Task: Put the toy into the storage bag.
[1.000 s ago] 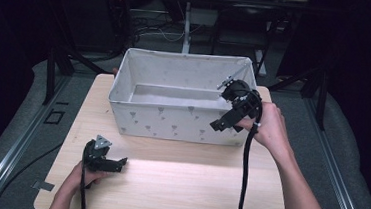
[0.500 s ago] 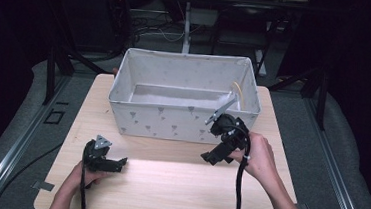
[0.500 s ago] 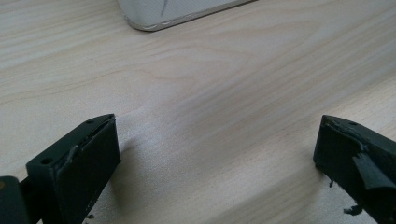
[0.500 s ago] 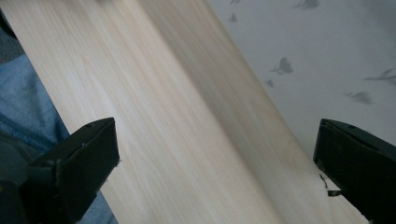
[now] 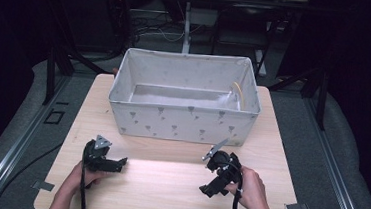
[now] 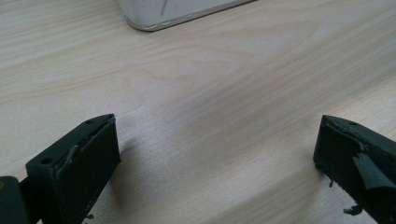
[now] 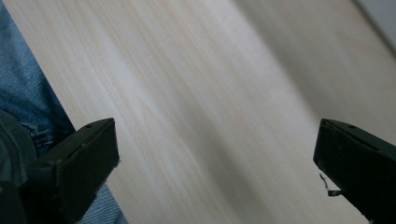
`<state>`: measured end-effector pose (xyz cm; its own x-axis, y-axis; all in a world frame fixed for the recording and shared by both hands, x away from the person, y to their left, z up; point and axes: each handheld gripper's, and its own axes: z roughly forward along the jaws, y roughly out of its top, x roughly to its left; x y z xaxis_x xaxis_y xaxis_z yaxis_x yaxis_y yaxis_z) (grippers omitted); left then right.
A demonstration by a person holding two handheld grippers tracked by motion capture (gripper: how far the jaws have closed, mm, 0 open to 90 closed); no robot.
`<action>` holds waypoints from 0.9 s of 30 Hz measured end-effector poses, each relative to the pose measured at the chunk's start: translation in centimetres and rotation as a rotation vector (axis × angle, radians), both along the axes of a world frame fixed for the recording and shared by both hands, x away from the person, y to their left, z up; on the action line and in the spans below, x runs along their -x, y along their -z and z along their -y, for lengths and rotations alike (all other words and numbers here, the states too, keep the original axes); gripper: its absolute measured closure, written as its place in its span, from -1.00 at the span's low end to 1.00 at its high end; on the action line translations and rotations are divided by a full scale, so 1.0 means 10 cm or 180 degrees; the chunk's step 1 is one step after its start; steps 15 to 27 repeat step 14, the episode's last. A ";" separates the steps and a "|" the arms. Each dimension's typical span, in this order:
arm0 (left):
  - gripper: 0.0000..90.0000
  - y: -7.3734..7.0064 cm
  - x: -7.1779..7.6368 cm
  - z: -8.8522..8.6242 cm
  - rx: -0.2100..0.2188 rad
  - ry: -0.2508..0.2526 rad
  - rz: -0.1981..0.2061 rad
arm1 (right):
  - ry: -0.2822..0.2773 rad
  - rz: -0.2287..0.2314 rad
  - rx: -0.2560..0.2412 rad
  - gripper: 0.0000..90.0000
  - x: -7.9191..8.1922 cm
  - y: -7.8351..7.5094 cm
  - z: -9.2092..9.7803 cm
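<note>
A person holds left tongs [image 5: 118, 163] and right tongs [image 5: 208, 189], jaws wide apart and empty, over the near pale wooden counter [image 5: 167, 183]. The grey fabric bin [image 5: 182, 122] sits far-centre; approach it slowly, jaws level.

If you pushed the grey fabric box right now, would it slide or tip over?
The grey patterned fabric box would probably slide: it sits wide and low on the smooth pale wooden table. It looks light, holding little besides a thin yellowish strip. Its soft cloth walls might dent first.
</note>
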<state>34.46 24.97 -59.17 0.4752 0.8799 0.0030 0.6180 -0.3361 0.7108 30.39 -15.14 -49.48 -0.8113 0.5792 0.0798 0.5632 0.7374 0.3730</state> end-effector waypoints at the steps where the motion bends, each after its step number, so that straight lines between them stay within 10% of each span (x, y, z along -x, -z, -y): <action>1: -0.99 0.00 0.00 0.00 0.0001 0.0000 -0.0001 | 0.0034 -0.0038 -0.0045 -1.00 0.02 0.05 0.00; 11: -1.00 0.00 0.00 0.00 -0.0002 0.0004 -0.0003 | 0.0090 -0.0034 -0.0235 -0.92 0.16 0.37 0.04; 27: -1.00 0.00 0.00 0.00 0.0002 0.0005 -0.0004 | 0.0062 -0.0038 -0.0213 -0.93 0.17 0.40 0.05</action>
